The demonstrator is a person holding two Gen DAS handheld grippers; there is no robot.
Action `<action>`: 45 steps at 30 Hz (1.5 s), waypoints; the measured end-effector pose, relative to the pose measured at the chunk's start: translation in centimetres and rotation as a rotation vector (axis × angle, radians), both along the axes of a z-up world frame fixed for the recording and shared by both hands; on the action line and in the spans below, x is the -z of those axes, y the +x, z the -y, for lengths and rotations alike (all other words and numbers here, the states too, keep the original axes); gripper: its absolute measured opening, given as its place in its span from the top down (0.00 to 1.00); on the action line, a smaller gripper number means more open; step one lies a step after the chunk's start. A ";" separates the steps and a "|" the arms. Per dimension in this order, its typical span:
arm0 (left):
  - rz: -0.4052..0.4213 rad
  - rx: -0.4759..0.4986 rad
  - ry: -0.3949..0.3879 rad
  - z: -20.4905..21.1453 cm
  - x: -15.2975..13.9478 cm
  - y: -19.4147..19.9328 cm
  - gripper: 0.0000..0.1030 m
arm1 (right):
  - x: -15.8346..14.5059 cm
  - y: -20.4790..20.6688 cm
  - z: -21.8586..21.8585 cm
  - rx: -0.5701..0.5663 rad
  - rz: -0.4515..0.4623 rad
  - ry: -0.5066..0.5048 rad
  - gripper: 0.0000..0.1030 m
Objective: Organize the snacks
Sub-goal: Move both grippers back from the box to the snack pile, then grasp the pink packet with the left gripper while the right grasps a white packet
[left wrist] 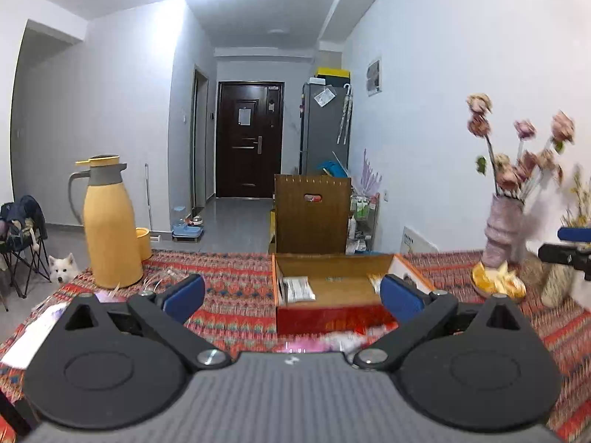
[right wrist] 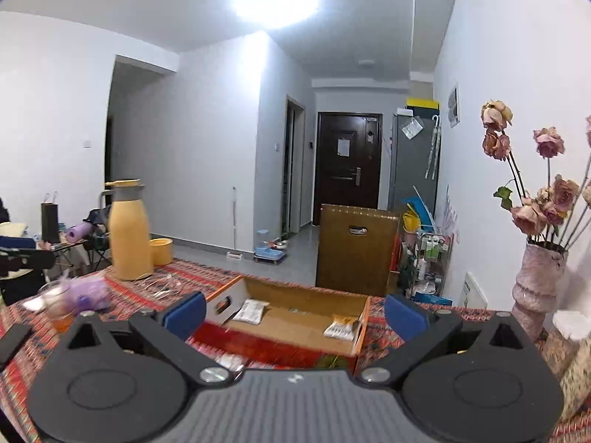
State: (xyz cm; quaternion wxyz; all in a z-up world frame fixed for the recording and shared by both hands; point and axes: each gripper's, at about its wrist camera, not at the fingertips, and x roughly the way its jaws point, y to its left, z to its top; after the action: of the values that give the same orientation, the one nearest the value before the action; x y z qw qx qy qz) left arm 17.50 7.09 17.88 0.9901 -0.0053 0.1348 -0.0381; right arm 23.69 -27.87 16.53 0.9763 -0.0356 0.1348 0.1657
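Observation:
An open cardboard box [left wrist: 332,289] with red front and orange sides sits on the patterned tablecloth, also in the right wrist view [right wrist: 295,317]. Inside lie a white snack packet [left wrist: 297,289] [right wrist: 251,310] on the left and a yellow-white packet [left wrist: 375,280] [right wrist: 341,326] on the right. A pink-white wrapper [left wrist: 325,343] lies blurred in front of the box. My left gripper [left wrist: 291,295] is open and empty just before the box. My right gripper [right wrist: 293,313] is open and empty, over the box's near edge. More packets [right wrist: 229,360] lie below it.
A yellow thermos [left wrist: 109,225] [right wrist: 129,232] and yellow cup [right wrist: 160,251] stand at the far left. A purple bag [right wrist: 86,293] lies left. A pink vase of dried roses [left wrist: 504,229] [right wrist: 537,288] and a plate of orange peels [left wrist: 498,282] stand right. A dog [left wrist: 62,267] sits by the table.

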 end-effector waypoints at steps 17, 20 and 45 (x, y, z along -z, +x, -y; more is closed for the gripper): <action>-0.131 -0.068 0.070 2.7 14.1 -9.8 0.00 | 16.3 -13.7 -1.5 0.188 -0.102 -0.015 0.00; -0.151 -0.064 0.097 2.9 15.1 -9.5 0.00 | 17.7 -13.3 -1.2 0.184 -0.150 0.010 0.00; -0.318 0.037 0.100 7.6 18.5 2.3 0.00 | 20.3 -5.1 -0.6 0.241 -0.299 0.031 0.00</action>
State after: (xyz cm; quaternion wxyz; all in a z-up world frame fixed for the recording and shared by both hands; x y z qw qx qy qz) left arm 19.80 -0.50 -0.60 0.9545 0.0406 0.2914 -0.0481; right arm 18.57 -27.24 -3.74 0.9586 0.0208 0.2789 0.0532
